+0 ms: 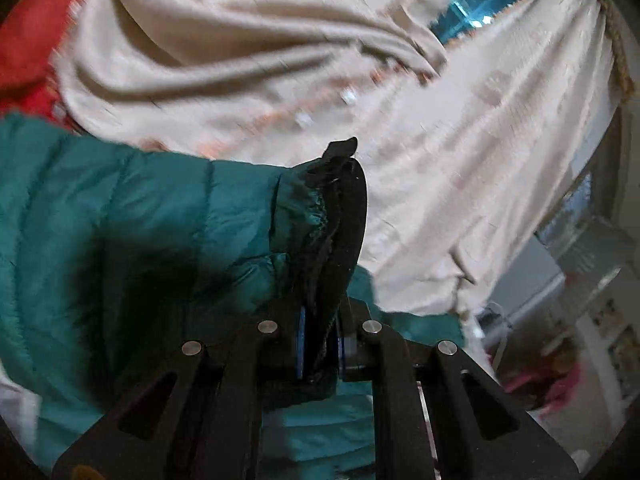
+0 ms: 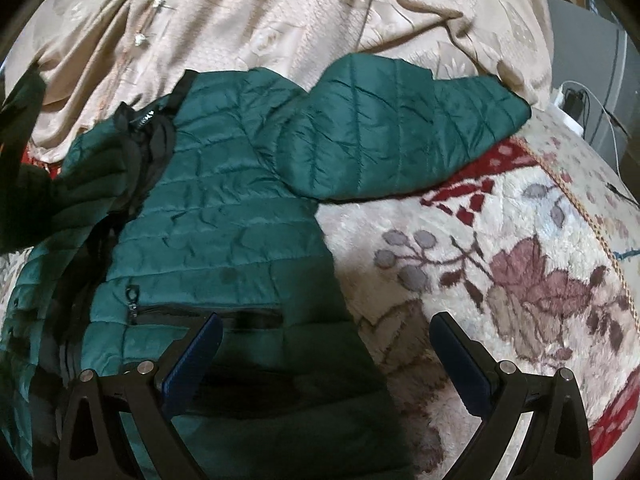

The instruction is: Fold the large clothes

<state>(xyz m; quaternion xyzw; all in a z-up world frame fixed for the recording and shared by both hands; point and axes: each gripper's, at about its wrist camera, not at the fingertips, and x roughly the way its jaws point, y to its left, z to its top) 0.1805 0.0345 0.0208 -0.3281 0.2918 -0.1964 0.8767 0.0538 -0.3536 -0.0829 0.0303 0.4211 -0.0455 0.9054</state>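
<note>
One unreadable collar label (image 2: pixel 147 119); left fingers (image 1: pixel 320 344) pinch jacket cuff (image 1: pixel 320 208), right fingers (image 2: pixel 326 344) spread

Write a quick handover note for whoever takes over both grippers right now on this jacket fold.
Left gripper: shut on the black cuff of the teal puffer jacket, sleeve lifted.
Right gripper: open, empty, above the jacket's hem by the pocket zipper.
Jacket lies front up on the floral blanket; other sleeve spread out to the side.
Done: one cuff gripped.
Left: likely fold both sleeves in, then fold the body.
</note>
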